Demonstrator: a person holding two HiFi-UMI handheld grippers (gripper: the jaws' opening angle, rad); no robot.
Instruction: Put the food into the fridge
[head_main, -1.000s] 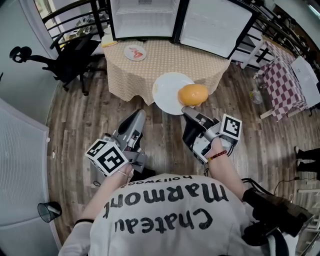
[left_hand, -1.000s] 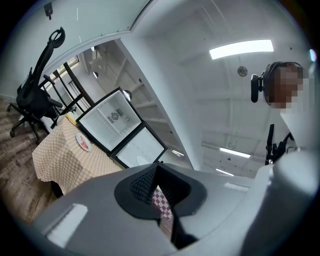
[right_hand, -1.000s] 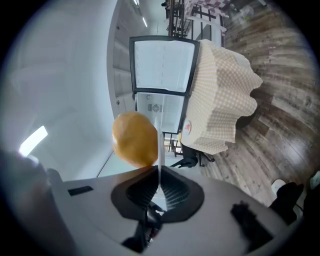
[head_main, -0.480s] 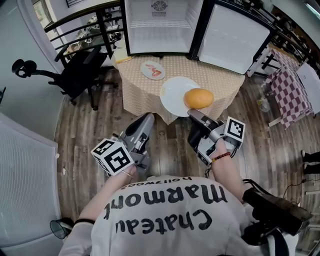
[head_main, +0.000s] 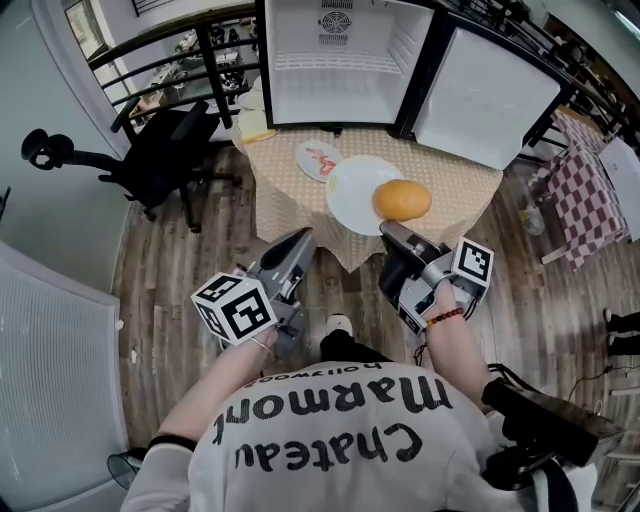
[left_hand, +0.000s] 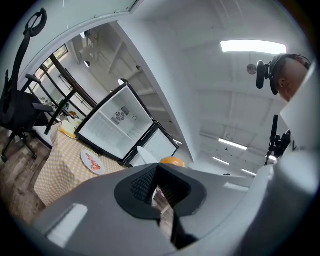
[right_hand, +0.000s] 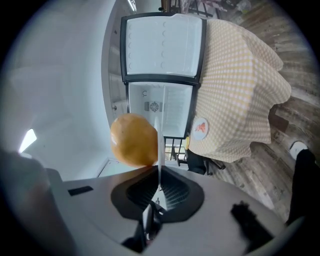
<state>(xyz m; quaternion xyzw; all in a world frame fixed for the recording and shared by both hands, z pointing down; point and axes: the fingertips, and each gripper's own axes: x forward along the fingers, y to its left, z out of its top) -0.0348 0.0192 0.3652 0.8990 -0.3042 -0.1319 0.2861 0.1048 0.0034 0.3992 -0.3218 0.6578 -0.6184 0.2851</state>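
Observation:
My right gripper (head_main: 390, 232) (right_hand: 159, 186) is shut on the near rim of a white plate (head_main: 358, 195), seen edge-on (right_hand: 159, 145) in the right gripper view. A round orange-yellow bun (head_main: 402, 199) (right_hand: 133, 139) lies on that plate, which hangs above the front of the checked table (head_main: 285, 195). A small plate of red food (head_main: 318, 160) (left_hand: 92, 161) rests on the table. Behind it stands the fridge (head_main: 335, 65) (left_hand: 116, 129) with its door (head_main: 492, 92) swung wide. My left gripper (head_main: 298, 243) (left_hand: 156, 186) is shut on nothing, low left of the plate.
A yellow item (head_main: 256, 125) lies at the table's far left corner. A black office chair (head_main: 150, 150) stands left of the table before a railing (head_main: 160, 50). Furniture under a red checked cloth (head_main: 588, 190) is at the right. The person's shoe (head_main: 338, 325) shows on the wooden floor.
The person has walked toward the table and fridge, which now look nearer. The plate with the bun has come over the table's front edge. Both grippers stay shut.

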